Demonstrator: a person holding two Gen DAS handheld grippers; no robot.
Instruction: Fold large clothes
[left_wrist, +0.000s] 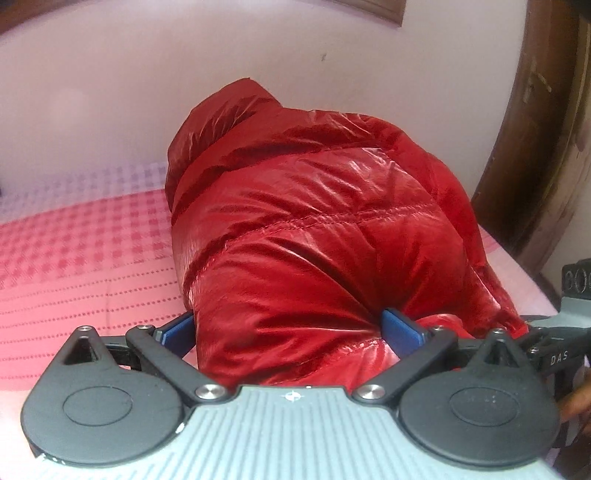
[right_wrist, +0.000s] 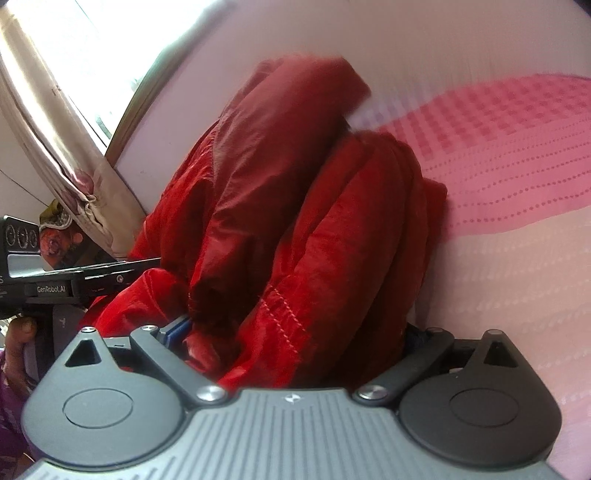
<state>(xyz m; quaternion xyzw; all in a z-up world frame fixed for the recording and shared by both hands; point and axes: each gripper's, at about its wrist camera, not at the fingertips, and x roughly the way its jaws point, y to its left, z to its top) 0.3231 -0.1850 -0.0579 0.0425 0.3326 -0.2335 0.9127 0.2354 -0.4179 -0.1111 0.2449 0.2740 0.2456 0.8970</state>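
A shiny red puffer jacket (left_wrist: 317, 229) lies bunched in a thick roll on the pink checked bed sheet (left_wrist: 85, 251). My left gripper (left_wrist: 290, 330) stands open and wide, with the jacket's near end filling the gap between its blue pads (left_wrist: 400, 330). My right gripper (right_wrist: 295, 332) is open too and pushed into folds of the same jacket (right_wrist: 280, 206), which press against its blue left pad (right_wrist: 177, 328). Fabric hides its right pad. Both sets of fingertips are buried in fabric.
A pale wall (left_wrist: 147, 85) rises behind the bed, and a brown wooden frame (left_wrist: 535, 155) stands at the right. A curtain and bright window (right_wrist: 62, 110) show in the right wrist view. The other gripper (right_wrist: 44, 273) and a hand (right_wrist: 18, 336) sit at that view's left edge.
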